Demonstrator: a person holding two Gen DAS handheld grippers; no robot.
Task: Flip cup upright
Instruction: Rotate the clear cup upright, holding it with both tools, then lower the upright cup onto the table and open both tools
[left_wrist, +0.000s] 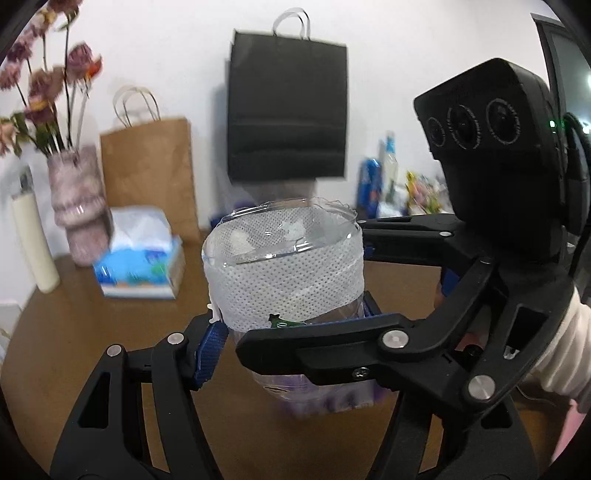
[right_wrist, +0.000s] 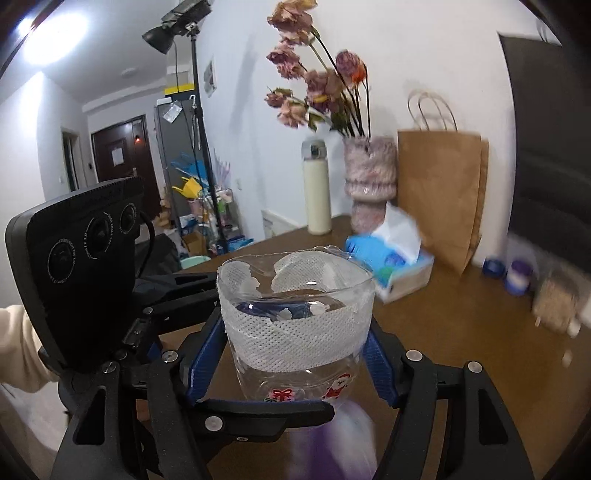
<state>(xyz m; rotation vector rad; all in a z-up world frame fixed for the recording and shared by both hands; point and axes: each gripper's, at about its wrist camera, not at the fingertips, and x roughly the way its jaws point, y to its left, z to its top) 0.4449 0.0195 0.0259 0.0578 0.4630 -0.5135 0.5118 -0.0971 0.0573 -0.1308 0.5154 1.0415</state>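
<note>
A clear plastic cup (left_wrist: 284, 273) with a white mesh band and Christmas stickers is upright, its open rim on top, held above the brown table (left_wrist: 92, 339). My left gripper (left_wrist: 291, 332) is shut on its lower body, blue pads against the sides. My right gripper (right_wrist: 295, 354) is shut on the same cup (right_wrist: 295, 325) from the other side. In the left wrist view the right gripper's fingers (left_wrist: 369, 332) cross in front of the cup. A purple blur shows below the cup's base.
At the wall stand a tissue box (left_wrist: 140, 266), a pink vase (left_wrist: 79, 206) with dried flowers, a cream bottle (right_wrist: 316, 192), a brown paper bag (left_wrist: 147, 170) and a black bag (left_wrist: 288, 110). Small jars (right_wrist: 519, 277) sit on the table's right.
</note>
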